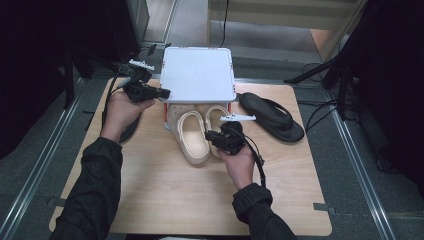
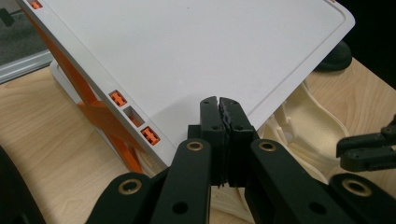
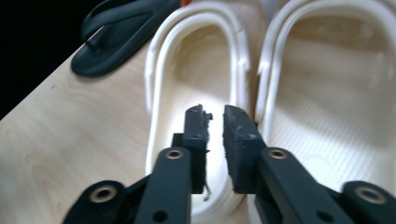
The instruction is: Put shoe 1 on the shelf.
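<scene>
Table (image 1: 165,200) of pale wood carries a white shoe rack (image 1: 198,74) with orange side struts at its far middle. A pair of cream clogs sits with toes under the rack's top shelf and heels toward the person. The left clog (image 1: 192,137) lies clear of the shelf for most of its length; the right clog (image 1: 216,117) lies just beside it and is partly covered by the right gripper in the high view. A black flip-flop (image 1: 272,117) lies to the right of the rack, apart from the clogs. Another dark item lies at the table's left edge, mostly hidden by the left hand; what it is cannot be told.

The left gripper (image 1: 162,93) is held at the rack's near left corner. In the left gripper view its jaws stand pressed together with nothing between them, tips over the edge of the white shelf (image 2: 196,56); whether they touch the shelf cannot be told.

The right gripper (image 1: 214,136) hangs over the heel end of the clogs. In the right gripper view its jaws stand nearly together, a narrow gap between the pads (image 3: 238,135), above the rim of one cream clog (image 3: 196,60), with the other clog (image 3: 327,93) alongside. No part of the clog is seen clamped between the pads. The flip-flop (image 3: 116,32) shows beyond, on the wood.
</scene>
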{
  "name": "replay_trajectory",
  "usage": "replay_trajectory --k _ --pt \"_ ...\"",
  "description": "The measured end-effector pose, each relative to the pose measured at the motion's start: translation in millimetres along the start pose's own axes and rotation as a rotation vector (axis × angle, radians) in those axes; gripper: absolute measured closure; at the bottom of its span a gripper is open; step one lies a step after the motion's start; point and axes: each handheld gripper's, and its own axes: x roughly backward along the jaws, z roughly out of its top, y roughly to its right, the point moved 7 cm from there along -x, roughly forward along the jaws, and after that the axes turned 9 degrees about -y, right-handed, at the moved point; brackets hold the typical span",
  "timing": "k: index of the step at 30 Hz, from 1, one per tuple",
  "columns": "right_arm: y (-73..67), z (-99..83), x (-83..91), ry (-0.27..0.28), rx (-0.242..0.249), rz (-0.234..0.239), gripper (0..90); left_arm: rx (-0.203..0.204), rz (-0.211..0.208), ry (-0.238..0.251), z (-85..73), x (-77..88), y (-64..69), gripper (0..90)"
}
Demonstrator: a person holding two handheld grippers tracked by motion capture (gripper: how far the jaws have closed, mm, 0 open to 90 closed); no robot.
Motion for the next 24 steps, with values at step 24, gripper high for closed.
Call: replay_trajectory --k 24 --pt "-18.7 -69.6 -18.5 -0.058 0.09 0.038 90.0 -0.004 0.003 0.005 -0.3 0.0 -0.2 89.5"
